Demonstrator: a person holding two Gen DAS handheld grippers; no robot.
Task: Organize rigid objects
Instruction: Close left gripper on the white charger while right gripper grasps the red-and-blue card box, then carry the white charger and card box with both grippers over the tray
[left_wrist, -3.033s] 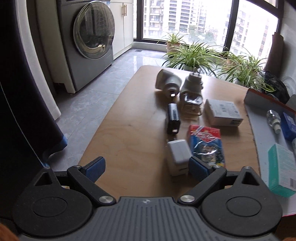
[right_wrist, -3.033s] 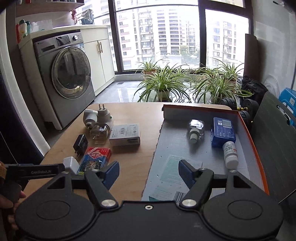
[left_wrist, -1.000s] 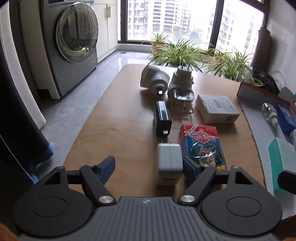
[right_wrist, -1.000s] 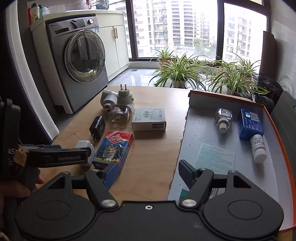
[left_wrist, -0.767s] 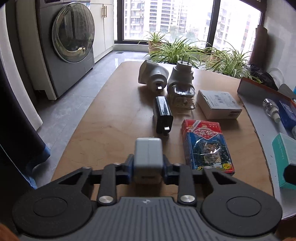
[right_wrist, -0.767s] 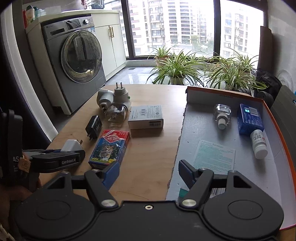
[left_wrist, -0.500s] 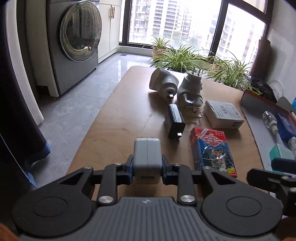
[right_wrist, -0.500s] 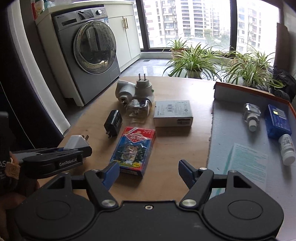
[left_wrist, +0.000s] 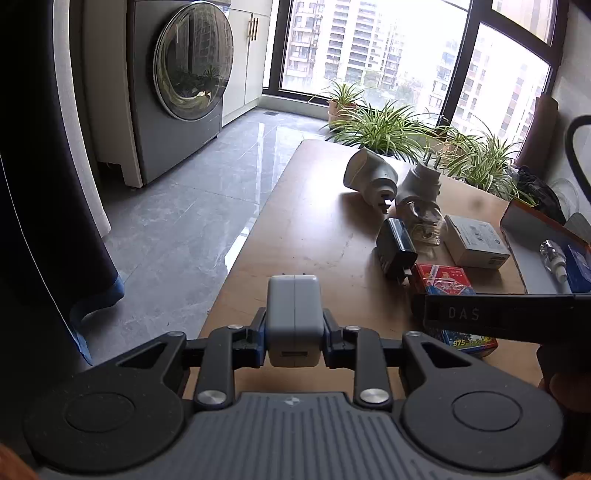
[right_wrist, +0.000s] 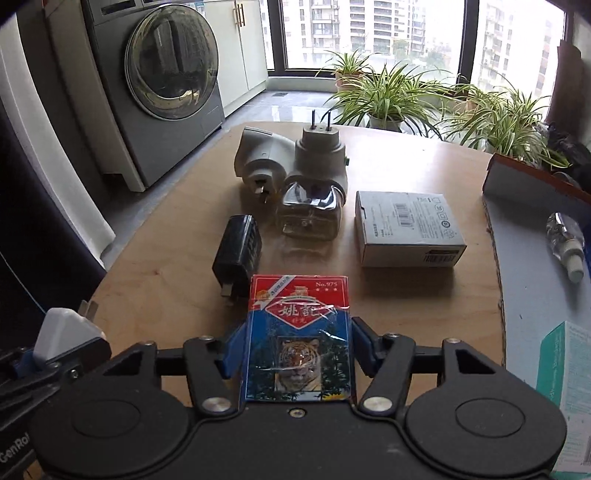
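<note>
Charger (left_wrist: 293, 319) clamped in left jaws, prongs pointing forward; right jaws closing around card box (right_wrist: 297, 338), lengthwise.

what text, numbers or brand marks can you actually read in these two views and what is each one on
"No.975": top of the red and blue tiger card box, between the right gripper pads.
"975": same box's near end, left wrist view.
"DAS": black side bar of the right gripper.
"GenRo", cut off: black body of the left gripper.
Large Chinese characters on the card box: present, not transcribed.
Grey and white cardboard box and teal carton: print too small.
</note>
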